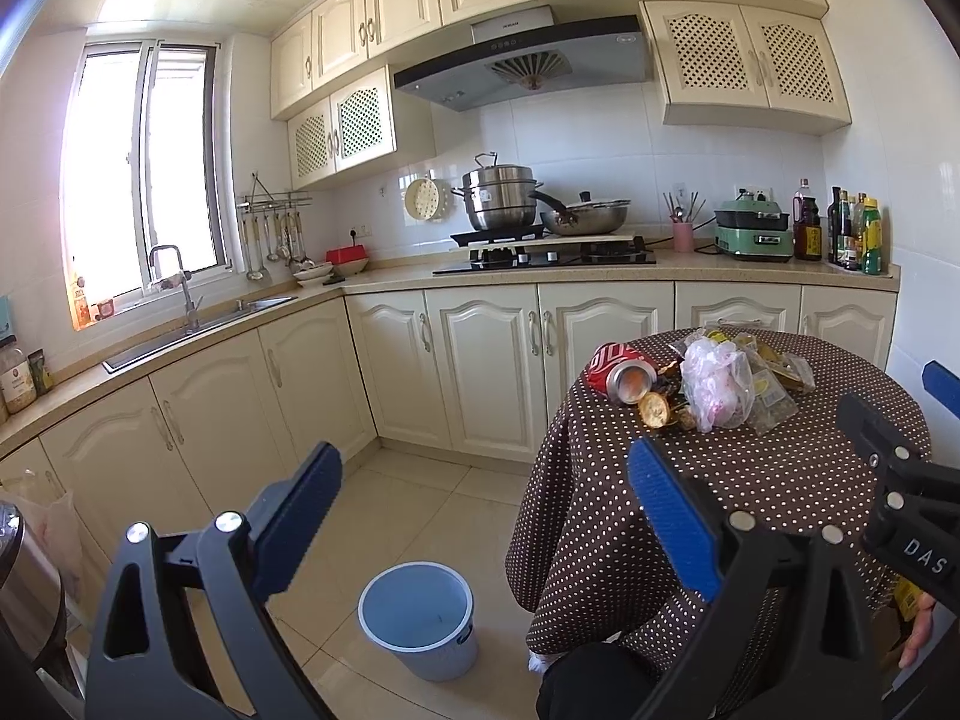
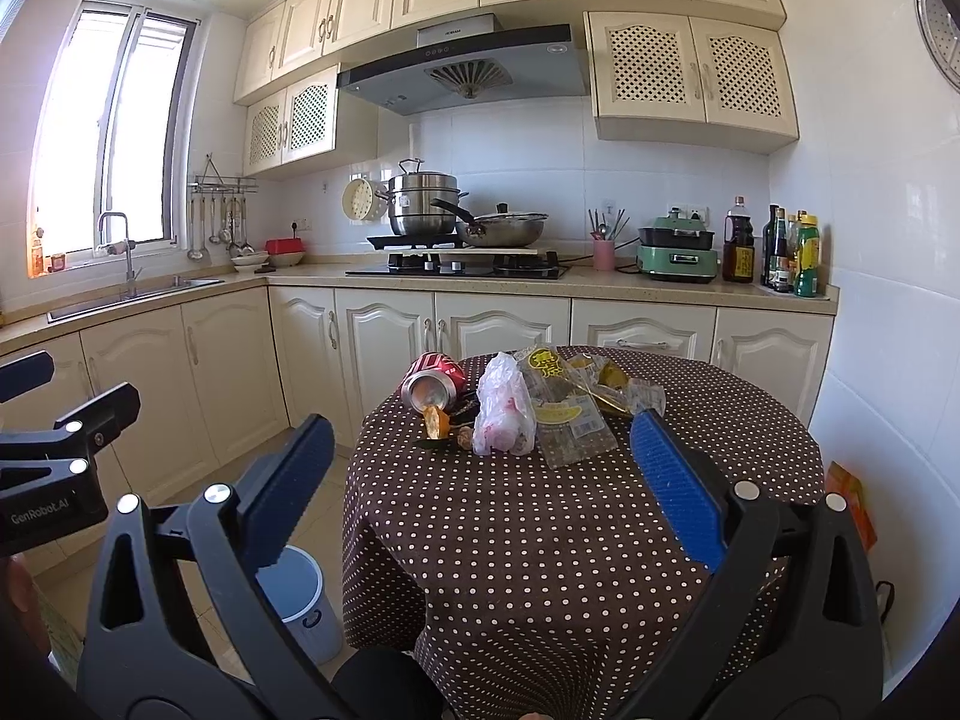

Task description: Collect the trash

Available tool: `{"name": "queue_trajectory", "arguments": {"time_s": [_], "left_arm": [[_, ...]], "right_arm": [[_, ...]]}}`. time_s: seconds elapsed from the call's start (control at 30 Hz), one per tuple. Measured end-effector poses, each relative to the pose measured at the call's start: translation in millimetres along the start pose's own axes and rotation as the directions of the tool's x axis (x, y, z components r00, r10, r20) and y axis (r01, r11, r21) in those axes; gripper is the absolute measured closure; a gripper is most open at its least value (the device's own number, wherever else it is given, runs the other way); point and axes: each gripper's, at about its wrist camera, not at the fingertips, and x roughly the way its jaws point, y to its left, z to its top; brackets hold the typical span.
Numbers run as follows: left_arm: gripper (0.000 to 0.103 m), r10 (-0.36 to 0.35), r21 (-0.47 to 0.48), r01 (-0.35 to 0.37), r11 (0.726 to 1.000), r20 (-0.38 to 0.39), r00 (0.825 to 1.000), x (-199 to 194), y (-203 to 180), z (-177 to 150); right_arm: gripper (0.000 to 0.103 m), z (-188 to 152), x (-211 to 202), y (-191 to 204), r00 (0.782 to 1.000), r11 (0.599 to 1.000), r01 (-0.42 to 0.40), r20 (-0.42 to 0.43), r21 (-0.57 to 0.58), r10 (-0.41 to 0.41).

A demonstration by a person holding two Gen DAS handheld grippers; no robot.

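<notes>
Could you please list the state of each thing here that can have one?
Red soda can: lying on its side.
Bucket: upright, empty.
Pink plastic bag: crumpled, on the table.
Left gripper: open, empty.
Right gripper: open, empty.

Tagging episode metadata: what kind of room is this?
A home kitchen, most likely: gas hob with pots under a range hood, a sink by the window, and cream cabinets along the walls.
</notes>
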Motion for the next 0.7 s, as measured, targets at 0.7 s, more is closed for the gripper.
{"name": "queue_trajectory", "arguments": {"time_s": [0.7], "left_arm": [[0.009,-0.013,0.07,0.025,0.997,-0.16,0.987,90.2,-35.5,-5.9]], "right_arm": [[0.006,-11.3,72.0,-31.5,0.99,0.998,0.052,-0.13,0.042,-0.046]]}}
